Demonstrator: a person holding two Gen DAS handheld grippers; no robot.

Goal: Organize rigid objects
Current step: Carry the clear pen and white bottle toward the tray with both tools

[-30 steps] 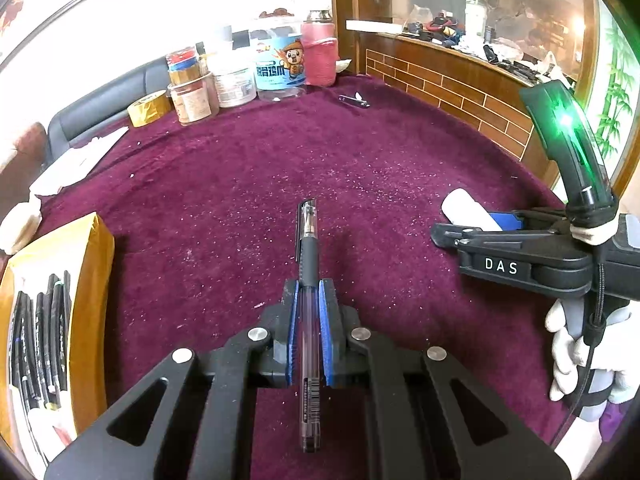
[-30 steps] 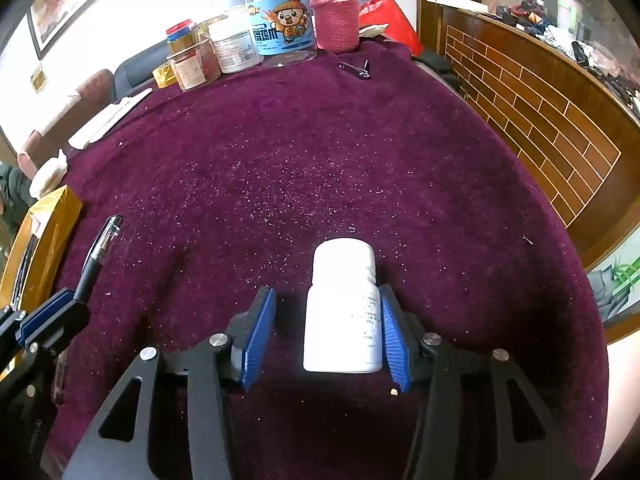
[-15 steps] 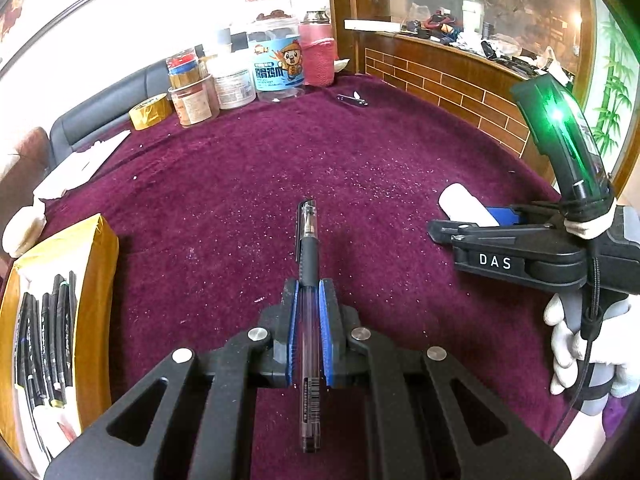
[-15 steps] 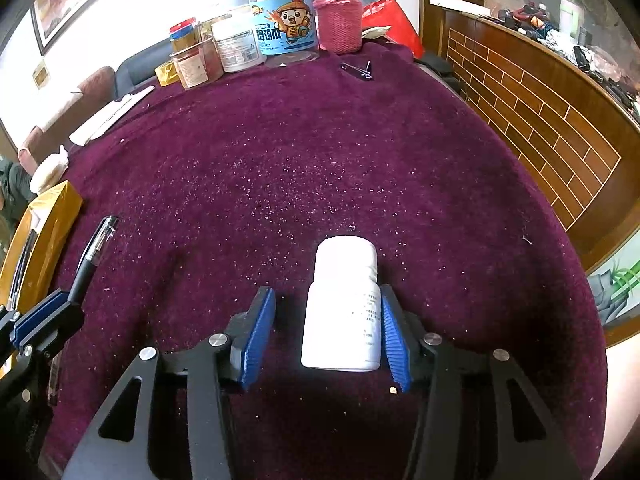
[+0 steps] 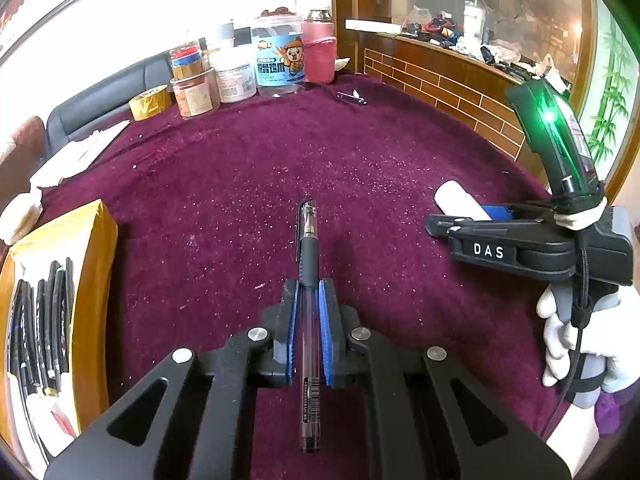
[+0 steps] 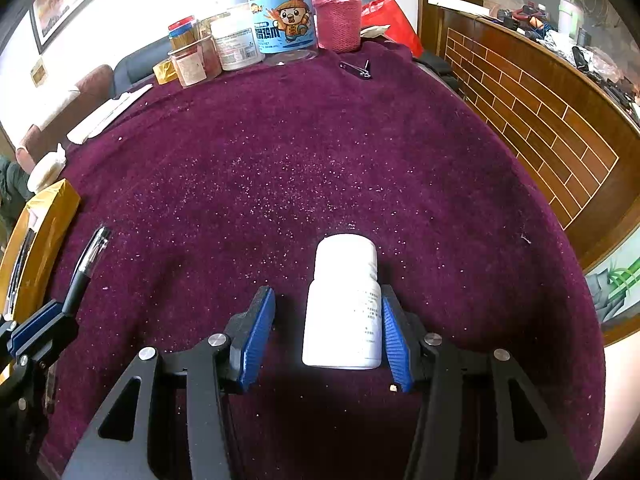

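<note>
The pen [image 5: 309,312] lay pinched lengthwise between the blue pads of the left tongs [image 5: 309,300], its capped end jutting forward over the purple bench [image 5: 240,184] and its barcoded tail running back between the arms. To the left of those tongs an open yellow box [image 5: 94,264] already held a row of dark pens, so some sorting looked done, and this pen seemed not yet delivered. The white bottle [image 6: 344,304] sat between the pads of the right tongs [image 6: 328,332], touching the right-hand pad with a gap at the left one; those tongs were spread and not gripping it. It appeared to be waiting its turn. A white-gloved hand [image 5: 576,352] held the right tongs level, off to the right of the left pair and pointing across its front.
</note>
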